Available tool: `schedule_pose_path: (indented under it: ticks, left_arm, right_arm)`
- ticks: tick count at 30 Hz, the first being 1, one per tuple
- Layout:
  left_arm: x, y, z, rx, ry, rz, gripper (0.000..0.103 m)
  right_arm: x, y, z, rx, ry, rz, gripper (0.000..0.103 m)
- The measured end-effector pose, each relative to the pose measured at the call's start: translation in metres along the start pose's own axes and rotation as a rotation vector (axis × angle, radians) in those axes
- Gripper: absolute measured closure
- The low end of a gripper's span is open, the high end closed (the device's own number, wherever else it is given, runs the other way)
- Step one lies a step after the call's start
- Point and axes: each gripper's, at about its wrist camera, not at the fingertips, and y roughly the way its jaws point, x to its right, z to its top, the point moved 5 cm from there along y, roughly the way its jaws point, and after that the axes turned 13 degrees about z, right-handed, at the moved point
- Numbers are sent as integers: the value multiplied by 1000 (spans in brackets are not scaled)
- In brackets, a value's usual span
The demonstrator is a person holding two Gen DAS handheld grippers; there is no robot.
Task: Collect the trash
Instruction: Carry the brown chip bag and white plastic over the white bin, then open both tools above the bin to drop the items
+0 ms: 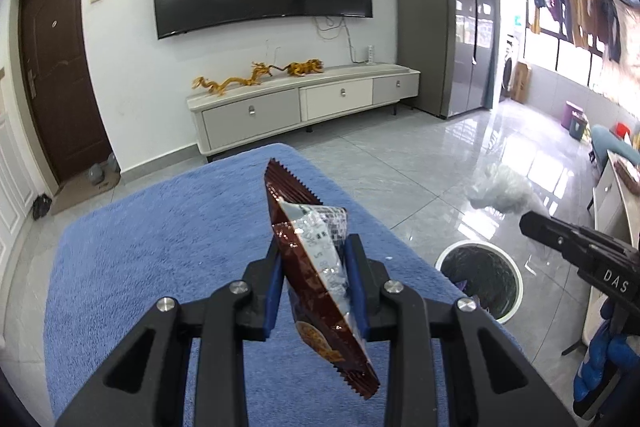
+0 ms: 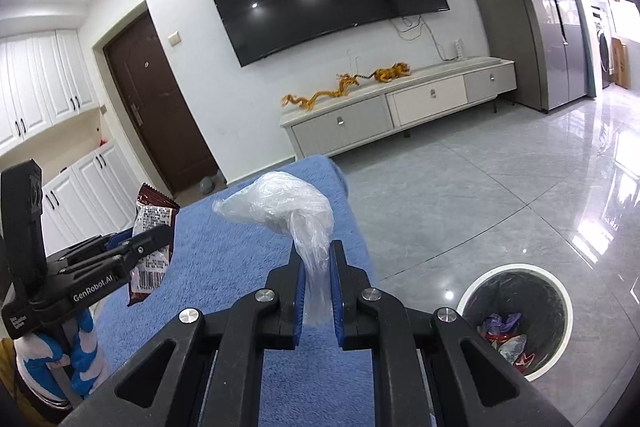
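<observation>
Left wrist view: left gripper (image 1: 316, 287) pinching brown snack wrapper (image 1: 316, 267) above blue rug (image 1: 160, 247).
Right gripper (image 2: 318, 291) clamped on clear plastic bag (image 2: 288, 211) near rug's right edge; beside it on bare tile, open trash bin (image 2: 516, 319) (scraps inside).

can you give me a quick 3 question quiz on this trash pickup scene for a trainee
1. True or false: the left gripper is shut on a brown snack wrapper.
2. What does the right gripper hold? A) clear plastic bag B) paper cup C) tin can
3. Fill in: the bin stands on the ____, beside the blue carpeted surface.

Key: 1 true; 2 A; 3 floor
</observation>
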Motion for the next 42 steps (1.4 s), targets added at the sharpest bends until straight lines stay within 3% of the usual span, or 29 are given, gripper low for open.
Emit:
schedule_pose_path:
  ticks: [10, 21, 42]
  left_arm:
    - [69, 0, 10, 2, 117, -34, 75]
    - [155, 16, 16, -14, 246, -95, 75]
    - [327, 113, 4, -127, 465, -233, 73]
  right_arm:
    - [43, -35, -3, 68, 58, -47, 92]
    - [118, -68, -17, 117, 193, -128, 92]
    - [254, -60, -77, 7, 452, -286, 92]
